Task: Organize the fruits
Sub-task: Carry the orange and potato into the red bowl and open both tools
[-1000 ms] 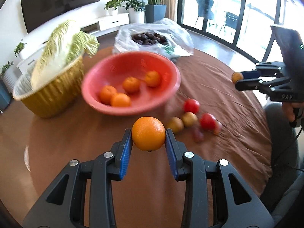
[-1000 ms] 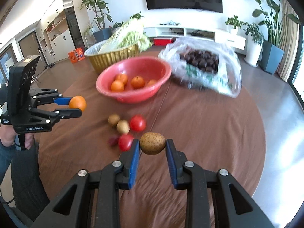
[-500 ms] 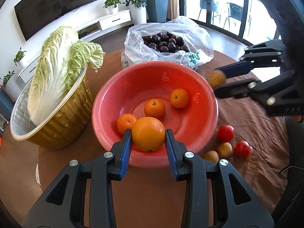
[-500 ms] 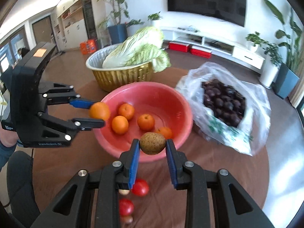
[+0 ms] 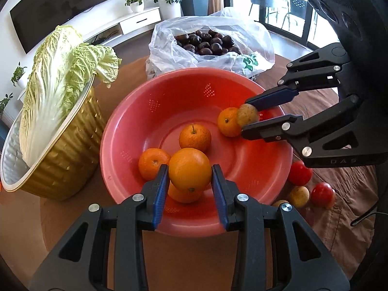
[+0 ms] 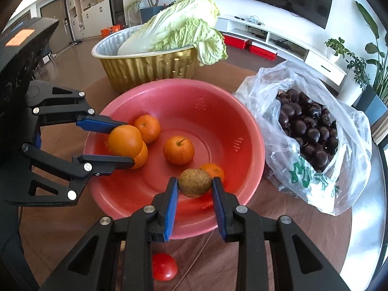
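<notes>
Both grippers, left [image 5: 189, 178] clamping an orange [image 5: 189, 168], right [image 6: 195, 188] a brown fruit [image 6: 195, 182], should release low over the red bowl [image 5: 155, 111] at frame centre

A large orange [image 5: 189, 168] and a speckled brown kiwi-like fruit [image 6: 195, 182] are each pinched between blue pads above the red perforated bowl [image 5: 169, 97]; four smaller oranges [image 5: 194, 137] lie inside it, while red tomatoes [image 5: 299, 172] and yellow-brown fruits [image 5: 298, 196] sit beside it on the brown cloth
</notes>
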Demonstrator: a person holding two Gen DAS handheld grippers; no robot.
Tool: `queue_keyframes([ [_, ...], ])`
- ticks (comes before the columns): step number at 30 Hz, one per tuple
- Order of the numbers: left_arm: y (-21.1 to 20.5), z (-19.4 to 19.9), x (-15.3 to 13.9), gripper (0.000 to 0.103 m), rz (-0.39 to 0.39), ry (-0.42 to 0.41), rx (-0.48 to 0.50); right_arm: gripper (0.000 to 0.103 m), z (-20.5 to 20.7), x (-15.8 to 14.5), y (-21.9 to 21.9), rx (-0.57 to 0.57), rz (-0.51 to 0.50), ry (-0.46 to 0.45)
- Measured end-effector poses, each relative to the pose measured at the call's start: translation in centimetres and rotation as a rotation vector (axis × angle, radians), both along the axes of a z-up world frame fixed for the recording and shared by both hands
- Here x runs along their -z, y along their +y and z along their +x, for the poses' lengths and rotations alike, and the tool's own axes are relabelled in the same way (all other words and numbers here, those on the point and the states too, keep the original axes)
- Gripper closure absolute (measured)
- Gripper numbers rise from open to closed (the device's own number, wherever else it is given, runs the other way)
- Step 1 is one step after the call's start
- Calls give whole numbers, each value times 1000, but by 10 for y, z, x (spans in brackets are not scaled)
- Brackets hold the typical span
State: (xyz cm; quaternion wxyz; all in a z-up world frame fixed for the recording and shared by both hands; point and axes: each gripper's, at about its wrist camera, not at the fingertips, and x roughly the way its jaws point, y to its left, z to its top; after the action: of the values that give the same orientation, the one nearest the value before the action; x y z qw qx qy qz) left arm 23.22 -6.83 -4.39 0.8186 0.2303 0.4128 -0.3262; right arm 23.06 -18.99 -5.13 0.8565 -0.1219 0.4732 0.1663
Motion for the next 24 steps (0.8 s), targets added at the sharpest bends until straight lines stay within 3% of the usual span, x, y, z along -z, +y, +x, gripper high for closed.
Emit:
queue_keyframes([
  [5,1,-1,1,68,0,3,-3,73,2,2,2,3,-9,-1],
  [6,1,-1,2,59,4,2,-6,73,2,2,3,2,-11,-2],
  [8,2,-1,2,50,10,-13,-12,73,2,2,2,4,-10,-2],
  [17,13,-9,-7,48,-29,-17,-25,64,-1,-5,0,10,-30,-27],
  [20,22,-20,-16,32,-52,-40,-40,56,-13,-16,-6,25,-39,-62],
  [24,35,-41,-25,20,-97,-57,-54,48,-42,-29,-22,38,6,-94],
])
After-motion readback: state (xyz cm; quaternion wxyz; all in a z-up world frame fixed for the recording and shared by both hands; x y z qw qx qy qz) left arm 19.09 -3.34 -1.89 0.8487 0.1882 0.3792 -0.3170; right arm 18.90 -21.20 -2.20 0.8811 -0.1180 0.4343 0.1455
